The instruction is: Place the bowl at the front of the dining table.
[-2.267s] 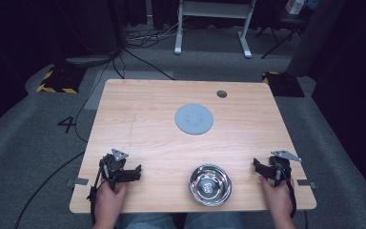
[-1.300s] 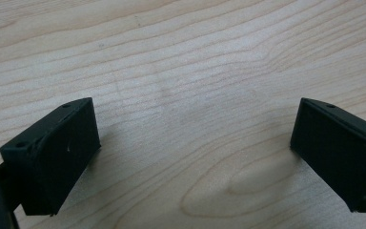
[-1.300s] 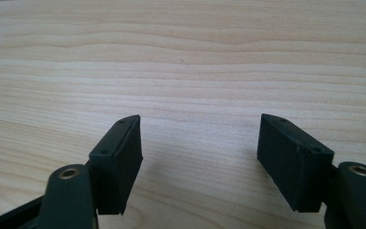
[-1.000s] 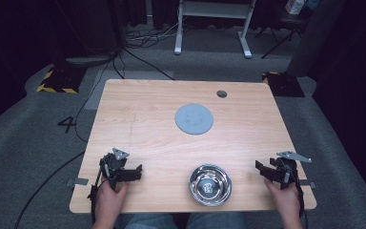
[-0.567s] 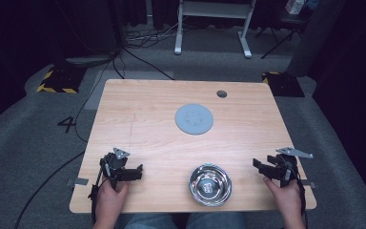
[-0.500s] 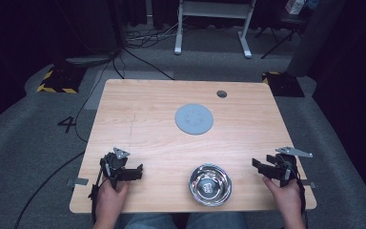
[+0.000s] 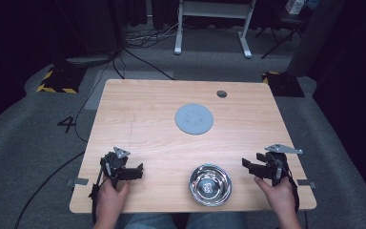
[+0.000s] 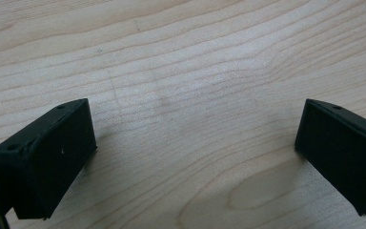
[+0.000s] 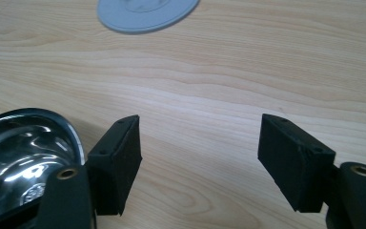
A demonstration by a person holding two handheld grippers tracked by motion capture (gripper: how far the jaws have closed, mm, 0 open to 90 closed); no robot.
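Table (image 7: 138, 114) seen from above, looking forward and down, gripper views held close over the wood, grey disc (image 7: 194, 119) and bowl (image 7: 210, 184) shared with the right gripper view

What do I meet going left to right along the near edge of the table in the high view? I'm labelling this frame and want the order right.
Left gripper → steel bowl → right gripper. All three are apart from one another on the table.
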